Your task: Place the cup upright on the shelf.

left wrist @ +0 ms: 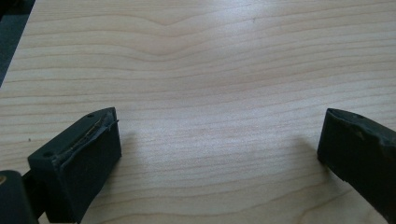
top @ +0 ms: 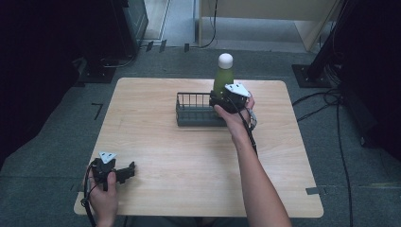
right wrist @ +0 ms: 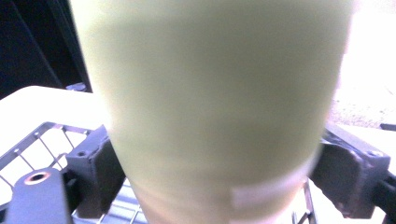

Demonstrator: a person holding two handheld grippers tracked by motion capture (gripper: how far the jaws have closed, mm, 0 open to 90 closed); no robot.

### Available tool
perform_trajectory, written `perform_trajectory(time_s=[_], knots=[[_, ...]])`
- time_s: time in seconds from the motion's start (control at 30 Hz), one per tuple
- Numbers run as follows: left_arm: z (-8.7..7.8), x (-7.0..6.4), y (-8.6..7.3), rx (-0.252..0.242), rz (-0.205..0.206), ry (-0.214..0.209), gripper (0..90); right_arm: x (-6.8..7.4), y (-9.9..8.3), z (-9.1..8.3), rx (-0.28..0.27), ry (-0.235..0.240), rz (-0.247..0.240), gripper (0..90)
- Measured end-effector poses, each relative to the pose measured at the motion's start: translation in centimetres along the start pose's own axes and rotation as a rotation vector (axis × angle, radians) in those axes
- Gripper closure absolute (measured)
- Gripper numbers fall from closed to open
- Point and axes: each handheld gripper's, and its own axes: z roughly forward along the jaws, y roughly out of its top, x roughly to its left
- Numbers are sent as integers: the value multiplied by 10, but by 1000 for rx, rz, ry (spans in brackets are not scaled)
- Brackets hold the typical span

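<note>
I read no brand on the green bottle [top: 223, 78]; its pale sticker [right wrist: 271, 192] is too blurred to make out. My right gripper [top: 222, 101] is clamped on the upright bottle at the right end of the dark wire basket [top: 191, 111]. My left gripper [top: 126, 172] rests with jaws apart on the wooden table [top: 189, 161], near its front-left corner.

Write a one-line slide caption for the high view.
Right tongs grip an upright green bottle at a wire basket; left tongs rest open.

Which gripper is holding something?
The right gripper, by the basket: its jaws clamp the green bottle. The left gripper is open over bare table.
</note>
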Motion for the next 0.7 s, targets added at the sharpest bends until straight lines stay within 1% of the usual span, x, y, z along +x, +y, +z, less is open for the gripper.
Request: perform_trajectory(time_s=[0.1, 0.17, 0.2, 0.23, 0.3, 0.37, 0.47, 0.53, 0.7], knots=[[0, 0, 0, -1, -1, 0, 1, -1, 1, -4, 1, 1, 5, 122], [0, 0, 0, 0, 0, 0, 1, -1, 3, -7, 2, 0, 18, 94], [0, 0, 0, 0, 0, 0, 0, -1, 3, -8, 6, 1, 22, 63], [0, 0, 0, 0, 0, 0, 0, -1, 4, -10, 15, 8, 23, 53], [0, 0, 0, 0, 0, 0, 0, -1, 3, -14, 23, 17, 22, 48], [0, 0, 0, 0, 0, 0, 1, -2, 2, -18, 19, 19, 24, 48], [0, 0, 0, 0, 0, 0, 1, -5, -1, -24, 17, 31, 45, 46], [0, 0, 0, 0, 0, 0, 1, -7, -3, -27, 21, 25, 41, 45], [0, 0, 0, -1, -1, 0, 1, -10, -9, -37, 21, 36, 32, 45]])
